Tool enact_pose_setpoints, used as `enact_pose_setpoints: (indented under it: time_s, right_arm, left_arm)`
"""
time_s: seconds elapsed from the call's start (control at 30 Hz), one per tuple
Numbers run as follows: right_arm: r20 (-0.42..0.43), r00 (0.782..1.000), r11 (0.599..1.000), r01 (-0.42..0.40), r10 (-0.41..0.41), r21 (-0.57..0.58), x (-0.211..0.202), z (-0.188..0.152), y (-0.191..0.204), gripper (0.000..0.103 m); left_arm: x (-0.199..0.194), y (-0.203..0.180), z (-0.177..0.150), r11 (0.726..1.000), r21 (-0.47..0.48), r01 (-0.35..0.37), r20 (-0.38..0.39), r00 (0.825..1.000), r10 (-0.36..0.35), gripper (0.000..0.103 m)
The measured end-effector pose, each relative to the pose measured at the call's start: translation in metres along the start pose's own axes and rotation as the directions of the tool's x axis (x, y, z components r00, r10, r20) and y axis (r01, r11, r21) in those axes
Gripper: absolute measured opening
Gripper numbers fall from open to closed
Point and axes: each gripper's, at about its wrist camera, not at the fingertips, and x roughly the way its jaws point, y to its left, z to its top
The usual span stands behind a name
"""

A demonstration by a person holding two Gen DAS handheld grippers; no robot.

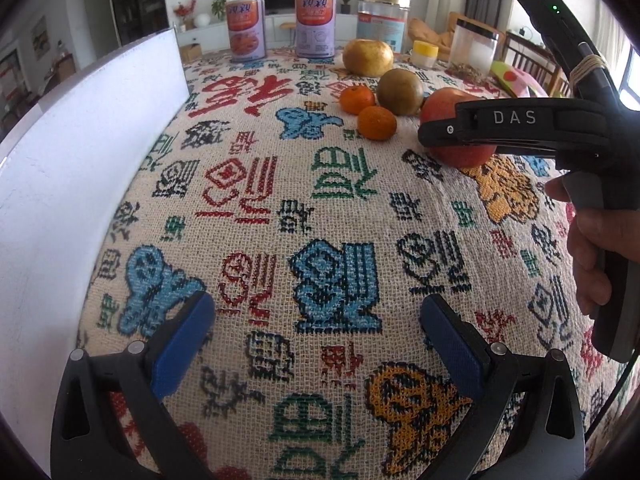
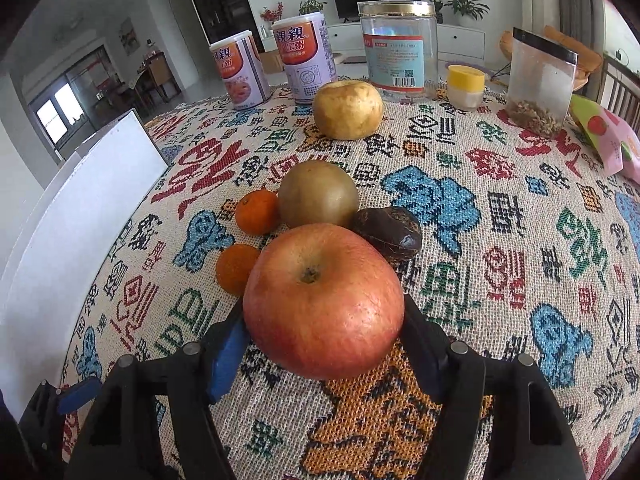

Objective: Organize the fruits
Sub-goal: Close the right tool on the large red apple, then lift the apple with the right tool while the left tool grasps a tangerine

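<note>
A red apple (image 2: 324,300) sits on the patterned tablecloth between the fingers of my right gripper (image 2: 322,328); the jaws stand around it, and contact is unclear. It also shows in the left wrist view (image 1: 452,128), behind the right gripper (image 1: 512,128). Beyond it lie two small oranges (image 2: 256,212) (image 2: 236,268), a green-brown round fruit (image 2: 318,194), a dark brown fruit (image 2: 388,232) and a yellow pear (image 2: 347,110). My left gripper (image 1: 316,324) is open and empty over the cloth.
A white tray (image 1: 72,168) stands at the table's left edge and also shows in the right wrist view (image 2: 80,200). Two printed cans (image 2: 240,70), a clear jar (image 2: 396,48), a small yellow-lidded pot (image 2: 466,86) and a plastic container (image 2: 540,84) line the far side.
</note>
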Motion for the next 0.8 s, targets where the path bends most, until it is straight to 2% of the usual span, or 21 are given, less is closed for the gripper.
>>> enact_pose_setpoints:
  time_s: [0.17,0.37,0.43,0.53,0.57,0.6,0.67,0.8]
  right_arm:
    - [-0.053,0.998,0.998,-0.032,0.03,-0.048,-0.038,-0.029,-0.02,0.07]
    - [-0.153,0.988,0.996,-0.046,0.034,-0.076,-0.092,-0.093,-0.055,0.07]
    - [-0.154,0.988,0.993,-0.027,0.009,-0.113,-0.103,-0.111,-0.056,0.07]
    - [-0.086,0.996,0.989,0.016,-0.029,-0.144,-0.109,-0.129,-0.05,0.071]
    - [-0.06,0.998,0.99,0.024,-0.032,-0.138,-0.108,-0.132,-0.049,0.075]
    - [-0.047,0.999,0.992,0.019,-0.026,-0.125,-0.106,-0.135,-0.048,0.085]
    - [-0.01,1.0,0.993,0.026,-0.028,-0.114,-0.102,-0.139,-0.044,0.098]
    - [0.003,0.993,0.977,0.119,-0.12,-0.178,-0.097,-0.145,-0.028,0.103]
  left_arm:
    - [0.0,0.0,0.0,1.0,0.001,-0.001,0.0,1.0,0.001,0.103]
    - [0.0,0.0,0.0,1.0,0.004,-0.006,0.0,1.0,0.006,0.103]
    - [0.0,0.0,0.0,1.0,0.004,-0.006,0.0,1.0,0.006,0.103]
    - [0.0,0.0,0.0,1.0,0.004,-0.008,0.0,1.0,0.008,0.103]
    - [0.0,0.0,0.0,1.0,0.004,-0.008,0.0,1.0,0.008,0.103]
    - [0.0,0.0,0.0,1.0,0.004,-0.009,0.0,1.0,0.009,0.103]
    - [0.0,0.0,0.0,1.0,0.003,-0.009,0.001,1.0,0.009,0.103]
    - [0.0,0.0,0.0,1.0,0.004,-0.009,0.001,1.0,0.009,0.103]
